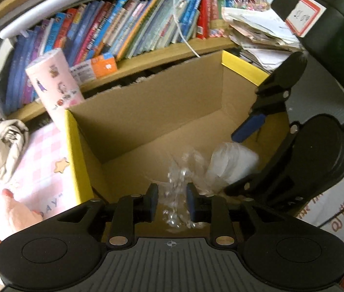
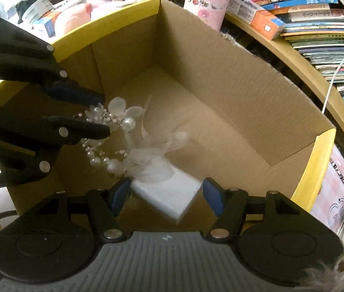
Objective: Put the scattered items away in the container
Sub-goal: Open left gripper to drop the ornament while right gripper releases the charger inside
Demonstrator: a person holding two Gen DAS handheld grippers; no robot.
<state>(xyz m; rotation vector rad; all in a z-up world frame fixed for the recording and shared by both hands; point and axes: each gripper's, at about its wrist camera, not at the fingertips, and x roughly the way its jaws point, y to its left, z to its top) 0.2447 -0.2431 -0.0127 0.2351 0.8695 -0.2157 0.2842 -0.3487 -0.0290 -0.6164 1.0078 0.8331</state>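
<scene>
Here, over the cardboard box (image 2: 232,77) beside bookshelves (image 1: 123,31); left gripper (image 1: 172,203) pinches beaded hairpiece (image 2: 113,131); right gripper (image 2: 166,194) gapes

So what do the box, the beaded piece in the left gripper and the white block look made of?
Box: corrugated cardboard, matte brown with fluted cut edges and yellow outer faces. Beaded piece: pearl-like beads, clear petals and gauzy fabric, probably plastic on thin wire. White block: matte, sharp-edged, possibly foam.

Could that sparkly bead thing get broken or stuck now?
Maybe. The left claw pinches the white pearl-and-petal hair ornament above the brown cardboard box with yellow edges. Its dangling bead strands could catch on the claw's fingers when it lets go. The open right claw has a white foam block between its fingers, so gauze might snag there too.
</scene>
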